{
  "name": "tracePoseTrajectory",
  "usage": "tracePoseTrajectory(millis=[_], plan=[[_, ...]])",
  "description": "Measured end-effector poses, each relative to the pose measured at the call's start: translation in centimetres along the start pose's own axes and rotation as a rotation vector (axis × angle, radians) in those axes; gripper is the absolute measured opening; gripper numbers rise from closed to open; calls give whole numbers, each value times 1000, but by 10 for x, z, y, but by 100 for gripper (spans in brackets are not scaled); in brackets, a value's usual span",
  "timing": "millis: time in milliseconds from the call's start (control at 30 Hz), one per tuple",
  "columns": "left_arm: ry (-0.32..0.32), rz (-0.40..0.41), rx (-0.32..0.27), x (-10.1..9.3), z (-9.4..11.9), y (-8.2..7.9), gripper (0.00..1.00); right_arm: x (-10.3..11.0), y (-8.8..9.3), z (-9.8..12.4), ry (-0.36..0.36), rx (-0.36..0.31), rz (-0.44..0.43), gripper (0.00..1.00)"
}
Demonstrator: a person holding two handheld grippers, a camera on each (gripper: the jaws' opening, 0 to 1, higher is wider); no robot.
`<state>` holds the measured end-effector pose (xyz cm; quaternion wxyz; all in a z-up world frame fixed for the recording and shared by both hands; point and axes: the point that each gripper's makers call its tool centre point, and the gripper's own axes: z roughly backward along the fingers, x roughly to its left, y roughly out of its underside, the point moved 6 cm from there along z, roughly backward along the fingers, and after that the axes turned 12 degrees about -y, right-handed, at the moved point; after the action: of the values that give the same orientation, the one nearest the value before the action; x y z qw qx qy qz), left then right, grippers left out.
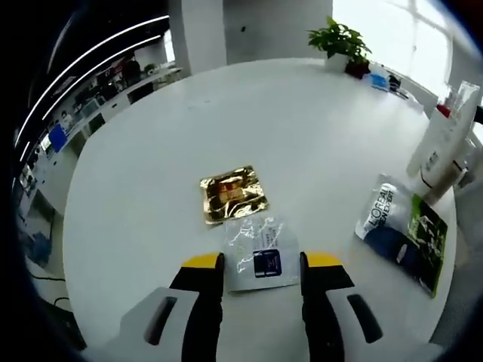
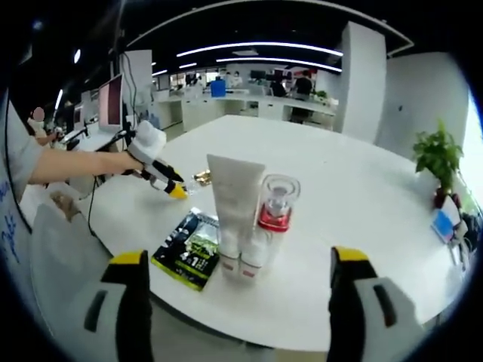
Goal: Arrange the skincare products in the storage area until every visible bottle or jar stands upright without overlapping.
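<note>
Your left hand-held gripper (image 1: 263, 262) is wide open, gripping nothing, a clear sachet (image 1: 259, 253) flat between its jaws, gold sachet (image 1: 233, 194) at 12 o'clock. Right hand-held gripper (image 2: 238, 260), also gaping and unloaded, faces the upright white tube (image 2: 235, 216) and pump bottle (image 2: 274, 215), touching on the worktop (image 2: 362, 196).

The tube (image 2: 234, 215) hides part of the pump bottle (image 2: 266, 226) behind it. The print on the clear sachet (image 1: 259, 253) is too small to read. The gold sachet (image 1: 233, 194) is glare-blurred.
</note>
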<state>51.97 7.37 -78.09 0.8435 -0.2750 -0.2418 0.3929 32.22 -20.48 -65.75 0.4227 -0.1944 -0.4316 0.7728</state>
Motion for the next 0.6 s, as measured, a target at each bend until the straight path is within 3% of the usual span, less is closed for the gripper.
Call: tracePoseTrajectory(millis=[600], plan=[[236, -177, 38, -26, 40, 23, 37, 4, -5, -5, -48, -1, 39, 100]])
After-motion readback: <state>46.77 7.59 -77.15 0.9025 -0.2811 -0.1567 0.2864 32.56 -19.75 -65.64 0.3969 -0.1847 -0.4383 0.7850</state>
